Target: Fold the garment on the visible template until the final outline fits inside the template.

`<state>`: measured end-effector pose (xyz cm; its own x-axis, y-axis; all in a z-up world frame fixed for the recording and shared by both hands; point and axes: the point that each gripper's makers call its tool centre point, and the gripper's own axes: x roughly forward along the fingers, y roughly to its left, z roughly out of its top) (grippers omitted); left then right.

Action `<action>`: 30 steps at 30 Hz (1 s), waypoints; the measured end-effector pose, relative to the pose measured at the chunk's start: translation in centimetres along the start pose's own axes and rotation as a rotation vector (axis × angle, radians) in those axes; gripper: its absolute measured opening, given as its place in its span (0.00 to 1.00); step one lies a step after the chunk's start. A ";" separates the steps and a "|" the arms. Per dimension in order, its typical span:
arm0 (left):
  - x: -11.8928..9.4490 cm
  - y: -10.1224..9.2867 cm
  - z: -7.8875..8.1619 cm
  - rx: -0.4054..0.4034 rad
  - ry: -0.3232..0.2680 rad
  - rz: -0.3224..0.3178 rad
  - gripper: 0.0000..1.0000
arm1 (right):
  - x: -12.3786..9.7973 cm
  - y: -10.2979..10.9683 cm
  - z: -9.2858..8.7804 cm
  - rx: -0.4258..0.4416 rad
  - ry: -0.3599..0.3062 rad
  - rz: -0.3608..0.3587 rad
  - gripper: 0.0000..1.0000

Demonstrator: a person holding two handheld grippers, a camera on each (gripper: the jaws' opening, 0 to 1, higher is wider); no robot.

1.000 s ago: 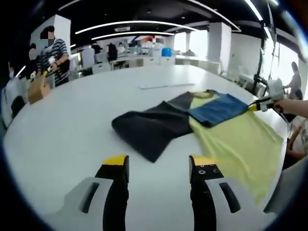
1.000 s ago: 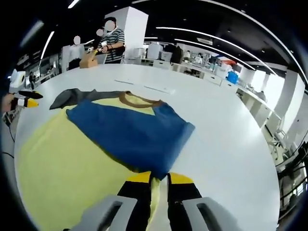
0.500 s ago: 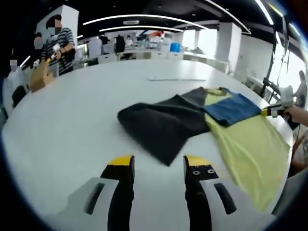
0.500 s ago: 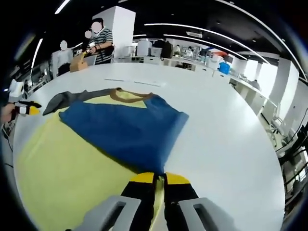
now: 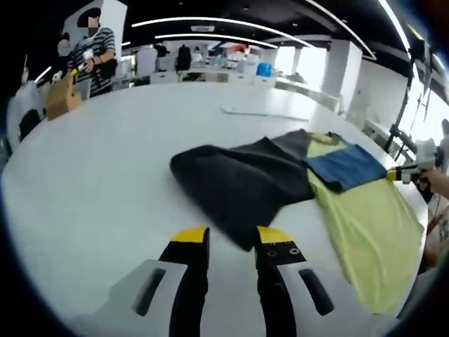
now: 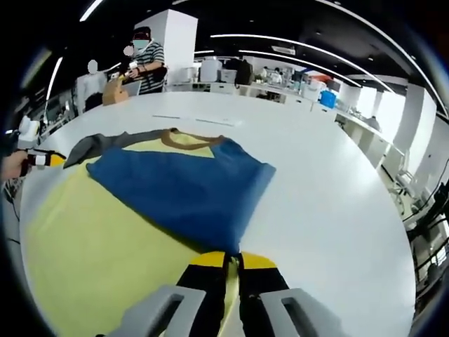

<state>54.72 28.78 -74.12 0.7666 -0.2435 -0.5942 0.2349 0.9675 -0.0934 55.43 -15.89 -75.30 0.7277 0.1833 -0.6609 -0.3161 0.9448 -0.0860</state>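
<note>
My right hand-held gripper [image 6: 232,261] had its yellow-tipped jaws pressed together on the near edge of the garment [image 6: 133,210], a strip of yellow cloth pinched between them. From that grip the yellow body of the garment spread away to the left over the white desk [image 6: 330,203], and its blue sleeve [image 6: 186,186] lay folded across the yellow just ahead of the jaws, reaching up to the brown collar [image 6: 191,139].

My left hand-held gripper [image 5: 232,239] held nothing; its jaws stood a little apart above the bare desk, with the tip of the dark grey sleeve [image 5: 238,186] lying between and just beyond them. That grey sleeve was stretched out flat toward the left of the left gripper view, and past it came the blue sleeve and then the yellow body, running off to the right.

I could read no writing, label or brand on the garment, on either hand-held gripper or on the desk.

Farther off, a person in a striped top [image 6: 149,60] stood beside a brown cardboard box [image 5: 59,98] at the far side of the desk.
</note>
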 end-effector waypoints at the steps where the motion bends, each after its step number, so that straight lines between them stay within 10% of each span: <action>1: 0.1 0.0 -0.1 0.003 0.004 0.002 0.20 | 0.0 0.0 0.0 -0.002 0.000 -0.001 0.00; 30: 0.7 0.0 -0.1 -0.043 0.034 0.032 0.00 | 0.2 -0.4 0.0 -0.006 -0.005 0.003 0.00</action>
<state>55.18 28.62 -74.63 0.7522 -0.2101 -0.6245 0.1838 0.9771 -0.1074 55.70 -16.21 -75.37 0.7296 0.1876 -0.6577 -0.3221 0.9426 -0.0885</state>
